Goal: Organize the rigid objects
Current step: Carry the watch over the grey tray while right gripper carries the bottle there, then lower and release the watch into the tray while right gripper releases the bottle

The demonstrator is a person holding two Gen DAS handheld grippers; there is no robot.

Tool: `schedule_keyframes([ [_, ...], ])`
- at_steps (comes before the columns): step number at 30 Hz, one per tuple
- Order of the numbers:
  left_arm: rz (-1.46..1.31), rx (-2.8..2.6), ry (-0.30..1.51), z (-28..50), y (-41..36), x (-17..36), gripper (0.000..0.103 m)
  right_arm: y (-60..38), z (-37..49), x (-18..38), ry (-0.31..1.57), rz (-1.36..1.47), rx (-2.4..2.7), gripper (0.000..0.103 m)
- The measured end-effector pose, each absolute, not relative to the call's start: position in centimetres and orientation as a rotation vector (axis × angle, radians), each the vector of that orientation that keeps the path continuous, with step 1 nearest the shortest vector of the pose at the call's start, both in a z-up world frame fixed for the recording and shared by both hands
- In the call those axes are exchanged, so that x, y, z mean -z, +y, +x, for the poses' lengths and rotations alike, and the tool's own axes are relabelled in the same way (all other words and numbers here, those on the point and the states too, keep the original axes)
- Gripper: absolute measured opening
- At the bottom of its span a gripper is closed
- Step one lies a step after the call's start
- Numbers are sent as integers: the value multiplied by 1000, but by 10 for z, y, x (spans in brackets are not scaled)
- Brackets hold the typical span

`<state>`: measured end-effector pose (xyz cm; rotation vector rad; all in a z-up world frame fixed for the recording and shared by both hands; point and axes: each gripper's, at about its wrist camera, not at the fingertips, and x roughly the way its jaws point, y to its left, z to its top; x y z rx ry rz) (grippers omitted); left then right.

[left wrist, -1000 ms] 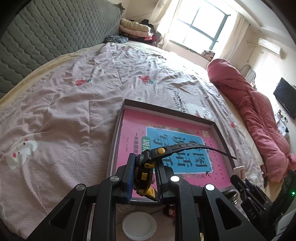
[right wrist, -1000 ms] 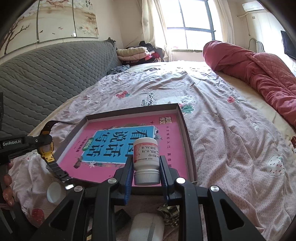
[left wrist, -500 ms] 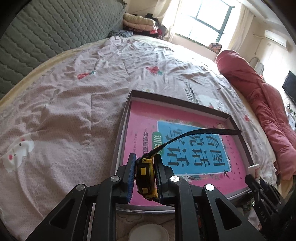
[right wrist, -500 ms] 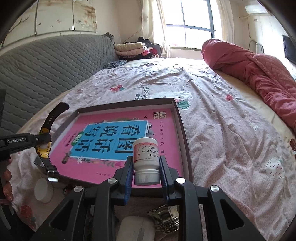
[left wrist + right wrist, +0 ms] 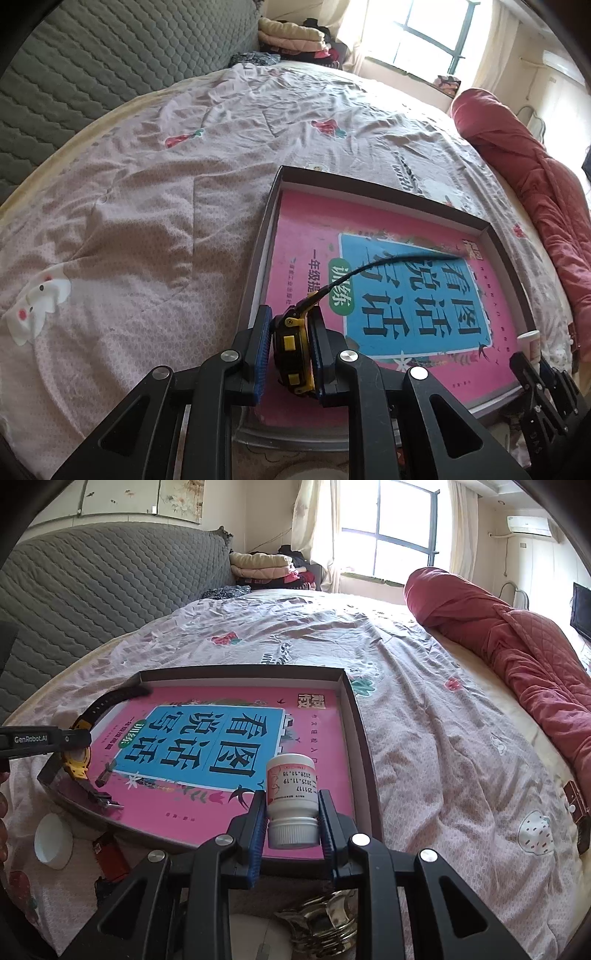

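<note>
A shallow brown box (image 5: 373, 186) holding a pink book (image 5: 321, 225) lies on the bed. My left gripper (image 5: 290, 350) is shut on a yellow and black wristwatch (image 5: 293, 341), held over the box's near left corner with its black strap arcing over the book. In the right wrist view the watch (image 5: 79, 762) hangs at the box's left edge (image 5: 48, 771). My right gripper (image 5: 292, 825) is shut on a white pill bottle (image 5: 291, 797), held cap toward the camera over the box's near right part. The bottle (image 5: 529, 341) shows in the left wrist view too.
A white round lid (image 5: 53, 840), a red and black small object (image 5: 109, 856), a pile of metal rings (image 5: 325, 923) and a white object (image 5: 258, 941) lie in front of the box. A red quilt (image 5: 517, 642) lies along the right. A grey headboard (image 5: 92, 587) stands left.
Both grippers have moved forward over the box with their objects. The watch now hangs lower at the box's left corner, and the bottle is over the pink book.
</note>
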<state>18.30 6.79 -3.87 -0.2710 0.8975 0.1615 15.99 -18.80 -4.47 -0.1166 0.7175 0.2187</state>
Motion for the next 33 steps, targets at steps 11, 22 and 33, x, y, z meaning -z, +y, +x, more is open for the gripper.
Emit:
schedule_keyframes([
  [11,-251,-113,921,181,59,44,22,-193,165,46,729,-97,-193,27],
  [22,-240,-114,901,168,61,39,32,-201,158,46,696,-92,-173,27],
  [33,-231,-123,853,150,64,27,33,-208,155,44,679,-75,-164,29],
])
